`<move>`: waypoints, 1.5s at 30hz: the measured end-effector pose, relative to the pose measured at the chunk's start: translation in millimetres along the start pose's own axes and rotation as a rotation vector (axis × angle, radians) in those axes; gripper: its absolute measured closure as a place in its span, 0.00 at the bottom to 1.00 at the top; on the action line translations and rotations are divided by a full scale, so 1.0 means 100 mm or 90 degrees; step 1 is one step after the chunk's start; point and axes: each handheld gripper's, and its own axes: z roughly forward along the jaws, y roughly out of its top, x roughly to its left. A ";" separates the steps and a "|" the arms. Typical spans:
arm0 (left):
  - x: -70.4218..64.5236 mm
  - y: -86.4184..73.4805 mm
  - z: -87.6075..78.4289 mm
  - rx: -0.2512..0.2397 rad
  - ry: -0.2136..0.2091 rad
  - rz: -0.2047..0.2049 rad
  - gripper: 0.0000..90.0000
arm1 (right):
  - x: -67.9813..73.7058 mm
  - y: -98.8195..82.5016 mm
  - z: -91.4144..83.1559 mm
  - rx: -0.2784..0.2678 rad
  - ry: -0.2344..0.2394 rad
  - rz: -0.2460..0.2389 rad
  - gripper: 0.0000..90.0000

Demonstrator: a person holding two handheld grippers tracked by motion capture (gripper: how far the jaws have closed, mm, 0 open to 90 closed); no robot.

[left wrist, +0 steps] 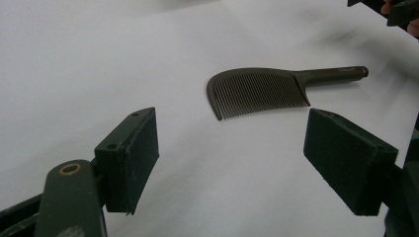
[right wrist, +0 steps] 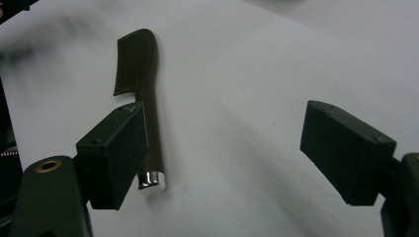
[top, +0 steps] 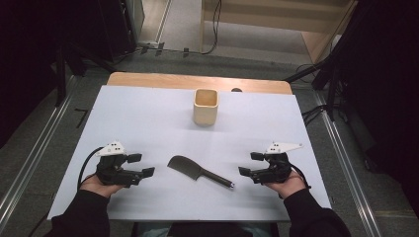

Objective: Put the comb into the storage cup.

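Here a dark comb (top: 197, 171) lies flat on the white sheet (top: 148, 118) that covers the desk, near its front edge and between the two grippers, touched by neither; its toothed head points toward the left gripper (top: 139, 165) and its slim handle, tipped with a shiny cap, runs toward the right gripper (top: 251, 164). In the left gripper view the comb (left wrist: 262, 91) lies ahead of the spread jaws, teeth facing the camera, handle stretching off to the right; both pads hang apart with bare sheet between them. In the right gripper view the comb (right wrist: 143, 94) lies lengthwise at the left, its capped end just beside the left pad, partly hidden behind it; whether they touch I cannot tell; these jaws too stand wide apart, pinching nothing. Each gripper is held low by a hand in a dark sleeve; a pale wooden cup (top: 205, 106) stands upright farther back, well apart from the comb.
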 end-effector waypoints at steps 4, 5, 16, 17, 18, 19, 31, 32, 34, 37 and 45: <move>0.00 0.00 0.00 0.000 0.000 0.001 0.24 | 0.02 0.03 0.02 -0.001 0.004 -0.003 0.18; 0.00 0.00 0.00 0.000 0.001 0.000 0.24 | 0.03 0.04 0.03 -0.004 0.008 -0.006 0.18; 0.00 0.00 0.00 0.000 0.000 0.001 0.24 | 0.12 0.16 0.11 -0.015 0.017 -0.028 0.19; 0.00 0.00 0.00 -0.001 0.000 0.000 0.24 | 0.12 0.17 0.11 -0.015 0.019 -0.029 0.19; 0.00 0.00 0.00 -0.001 -0.001 0.001 0.24 | 0.13 0.18 0.12 -0.014 0.022 -0.032 0.19; 0.00 0.00 0.00 -0.001 -0.001 0.000 0.24 | 0.14 0.19 0.12 -0.013 0.025 -0.031 0.19; 0.00 0.00 0.00 0.000 0.000 0.000 0.24 | 0.23 0.29 0.23 -0.017 0.047 -0.044 0.19; 0.00 0.00 0.00 -0.001 -0.001 0.000 0.24 | 0.24 0.30 0.24 -0.015 0.047 -0.044 0.19; 0.00 0.00 0.00 0.000 -0.001 0.001 0.24 | 0.25 0.32 0.26 -0.017 0.050 -0.053 0.19; 0.00 0.00 0.00 -0.001 -0.001 0.001 0.24 | 0.28 0.35 0.29 -0.017 0.056 -0.053 0.19; 0.00 0.00 0.00 -0.002 -0.002 0.000 0.24 | 0.35 0.44 0.36 -0.020 0.066 -0.067 0.20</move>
